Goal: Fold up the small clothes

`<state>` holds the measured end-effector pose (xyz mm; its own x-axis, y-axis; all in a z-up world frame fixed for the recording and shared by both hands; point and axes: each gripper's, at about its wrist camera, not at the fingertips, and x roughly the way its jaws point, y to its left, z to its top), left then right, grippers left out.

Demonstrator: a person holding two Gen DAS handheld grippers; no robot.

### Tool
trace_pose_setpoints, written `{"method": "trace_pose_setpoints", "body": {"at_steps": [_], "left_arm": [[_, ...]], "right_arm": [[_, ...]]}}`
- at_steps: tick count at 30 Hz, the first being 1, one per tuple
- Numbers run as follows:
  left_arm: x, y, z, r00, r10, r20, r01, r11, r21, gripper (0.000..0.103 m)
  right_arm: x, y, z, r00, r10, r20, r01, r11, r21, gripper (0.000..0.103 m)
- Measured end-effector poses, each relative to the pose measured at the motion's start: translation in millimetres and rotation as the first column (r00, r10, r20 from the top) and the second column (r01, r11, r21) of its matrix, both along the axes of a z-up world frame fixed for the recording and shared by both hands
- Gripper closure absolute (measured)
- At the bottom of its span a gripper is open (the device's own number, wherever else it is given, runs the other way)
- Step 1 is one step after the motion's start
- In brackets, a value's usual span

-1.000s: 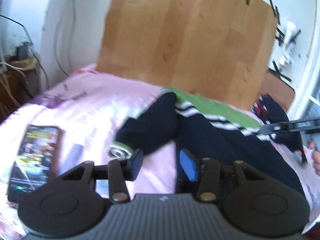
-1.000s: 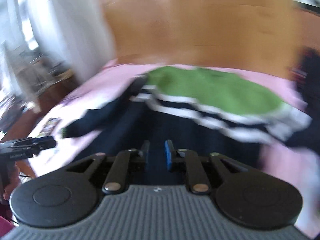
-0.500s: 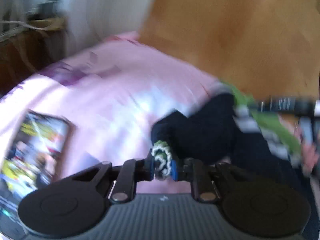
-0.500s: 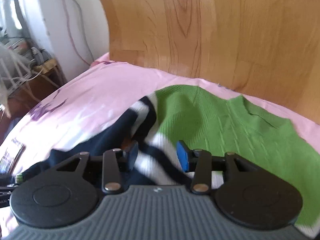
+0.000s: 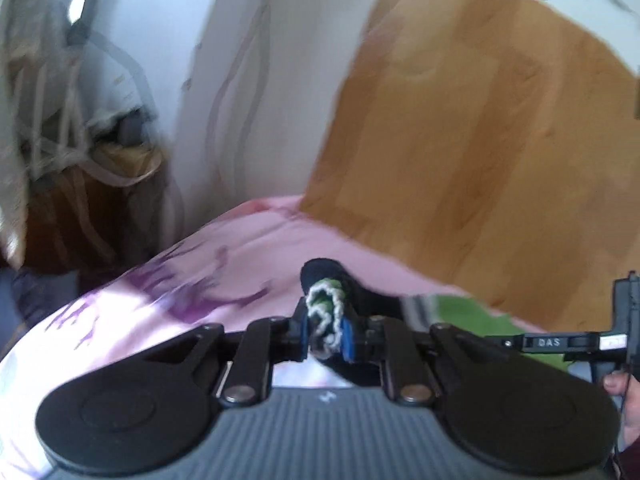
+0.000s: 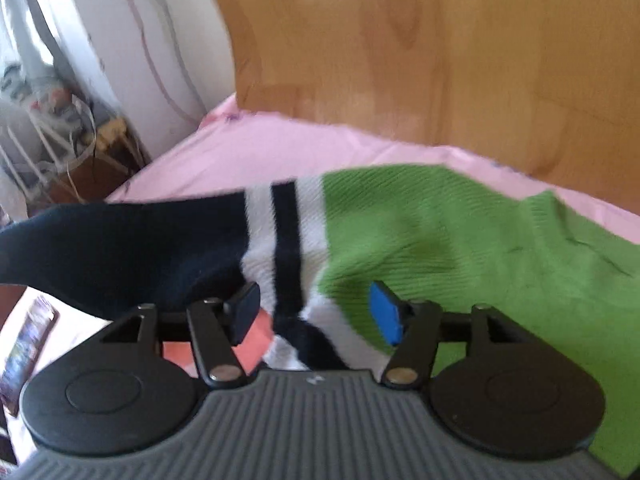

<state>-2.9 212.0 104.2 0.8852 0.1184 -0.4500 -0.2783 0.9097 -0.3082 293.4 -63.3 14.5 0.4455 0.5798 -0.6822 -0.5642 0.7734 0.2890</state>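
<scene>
A knit sweater lies on the pink bedsheet (image 6: 248, 148); its body is green (image 6: 460, 240), with white and navy stripes (image 6: 286, 232) at the shoulder. My left gripper (image 5: 326, 326) is shut on the white-and-green cuff (image 5: 325, 304) of the navy sleeve and holds it up off the bed. In the right wrist view the sleeve (image 6: 120, 248) stretches away to the left. My right gripper (image 6: 316, 314) hovers at the striped shoulder with its jaws opening. The striped knit lies between the fingers, and the pads stand clear of it.
A wooden headboard (image 6: 420, 52) rises behind the bed. A bedside stand with tangled cables (image 5: 80, 168) is at the left. A glossy printed card (image 6: 24, 344) lies on the sheet near the left edge. A hand (image 5: 624, 404) shows at the right edge.
My left gripper closed on the sleeve cuff, then lifted and carried it to the right. My right gripper moved left along the sweater to the striped shoulder, and its jaws have spread.
</scene>
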Motion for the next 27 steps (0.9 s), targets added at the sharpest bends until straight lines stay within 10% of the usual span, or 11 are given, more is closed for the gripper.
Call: {"method": "trace_pose_setpoints", "body": {"at_steps": [9, 18, 27], "left_arm": [[20.5, -120.8, 21.6, 0.95, -0.302, 0.075, 0.288, 0.945, 0.156, 0.088], [36.5, -208.8, -51.8, 0.789, -0.588, -0.178, 0.609, 0.787, 0.097, 0.054], [22.9, -120.9, -55.5, 0.915, -0.373, -0.157, 0.381, 0.924, 0.025, 0.037]], "right_arm": [[-19.6, -56.1, 54.5, 0.991, 0.012, -0.134, 0.034, 0.942, 0.333, 0.032], [-30.3, -87.8, 5.7, 0.961, -0.011, -0.275, 0.09, 0.957, 0.276, 0.029], [-66.5, -103.4, -29.4, 0.947, 0.059, -0.314, 0.022, 0.968, 0.249, 0.029]]}}
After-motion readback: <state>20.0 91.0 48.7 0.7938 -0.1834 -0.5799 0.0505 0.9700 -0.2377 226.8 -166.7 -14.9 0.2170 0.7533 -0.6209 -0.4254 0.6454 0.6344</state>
